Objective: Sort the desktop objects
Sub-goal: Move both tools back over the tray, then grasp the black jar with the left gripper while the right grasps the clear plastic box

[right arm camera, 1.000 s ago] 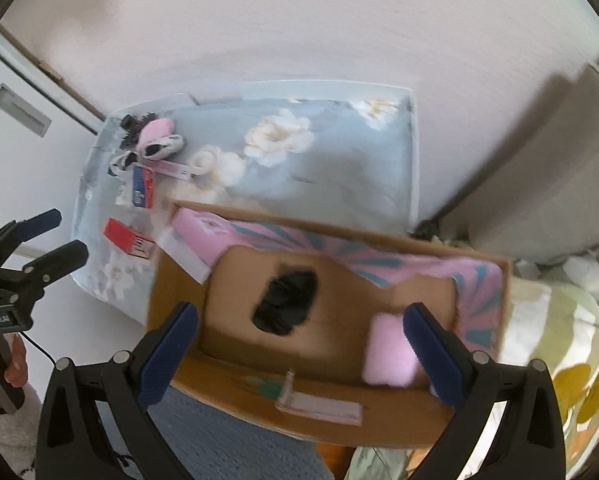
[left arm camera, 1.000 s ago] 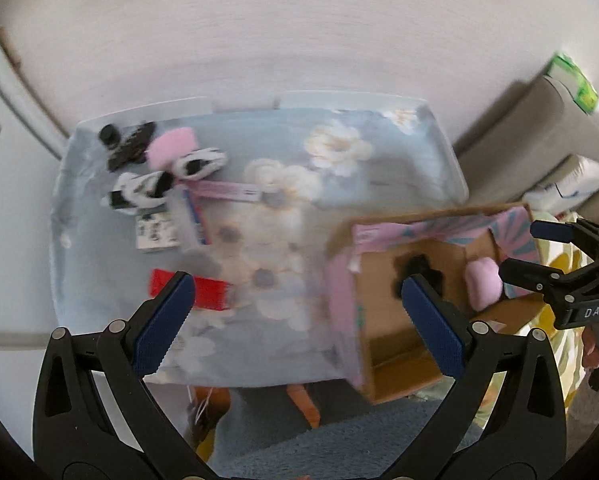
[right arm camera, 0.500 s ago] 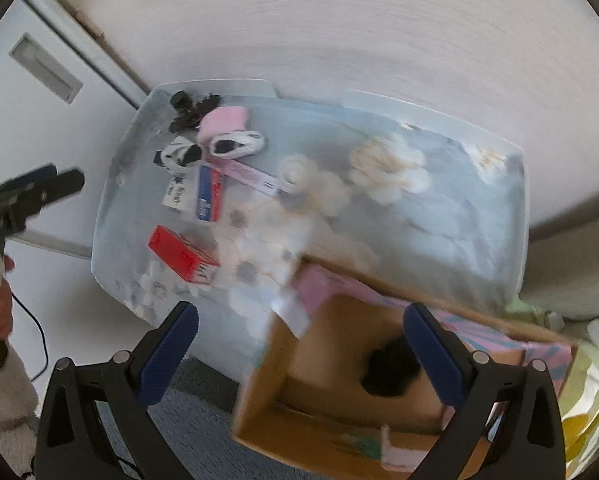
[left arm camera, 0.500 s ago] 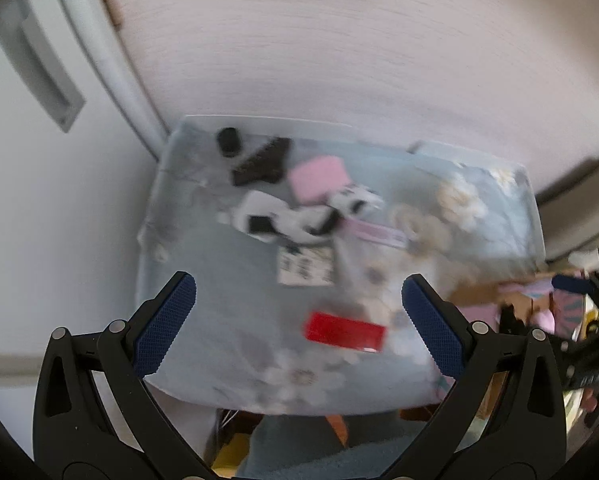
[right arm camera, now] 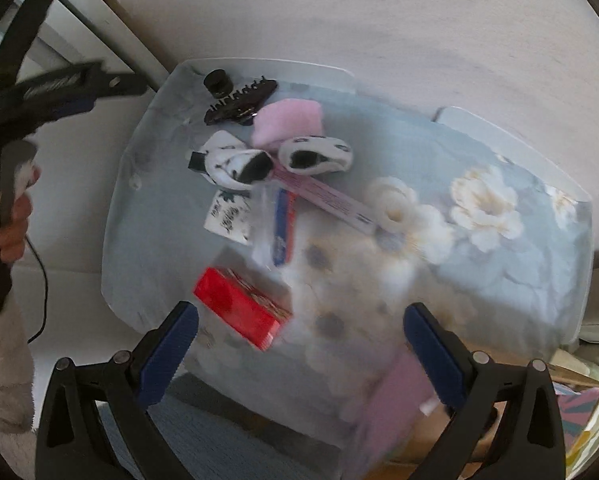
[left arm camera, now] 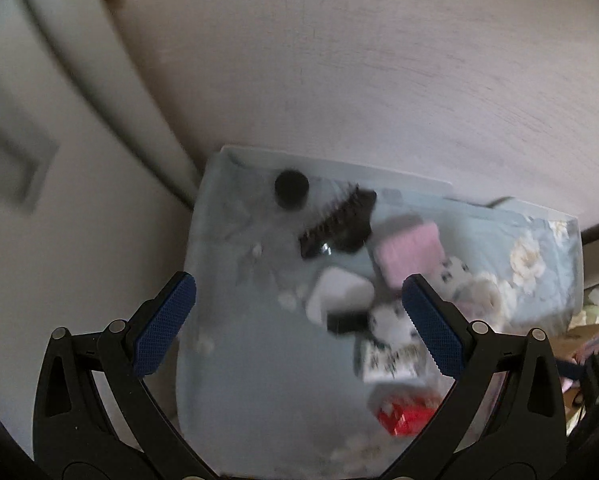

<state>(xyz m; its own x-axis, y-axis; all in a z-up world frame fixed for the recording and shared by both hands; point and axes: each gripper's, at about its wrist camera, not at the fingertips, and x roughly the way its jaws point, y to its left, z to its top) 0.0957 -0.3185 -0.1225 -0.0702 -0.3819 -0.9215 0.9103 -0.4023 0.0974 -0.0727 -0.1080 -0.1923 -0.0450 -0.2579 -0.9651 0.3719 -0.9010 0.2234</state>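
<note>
A small table with a floral blue cloth (right arm camera: pixel 499 264) carries a cluster of things at its far left: a black cap (right arm camera: pixel 217 82), a black hair claw (right arm camera: pixel 239 102), a pink pad (right arm camera: pixel 289 120), two white-and-black socks (right arm camera: pixel 235 162), a printed card (right arm camera: pixel 229 216), a pink tube (right arm camera: pixel 327 196), a blue-red tube (right arm camera: pixel 283 228) and a red box (right arm camera: pixel 241 314). My left gripper (left arm camera: pixel 299 326) is open and empty above the cluster; the hair claw (left arm camera: pixel 339 226) and pink pad (left arm camera: pixel 409 254) lie ahead of it. My right gripper (right arm camera: pixel 299 354) is open and empty above the near table edge, beside the red box.
A cardboard box with a pink lining (right arm camera: pixel 399 408) stands below the table's near right edge. A white door (left arm camera: pixel 15 140) is left of the table and a pale wall behind it. The left gripper shows at the right wrist view's left edge (right arm camera: pixel 59 88).
Both grippers swung left, away from the cardboard box and toward the cluster on the table. The left one moved closer to the hair claw and socks. Both stayed open.
</note>
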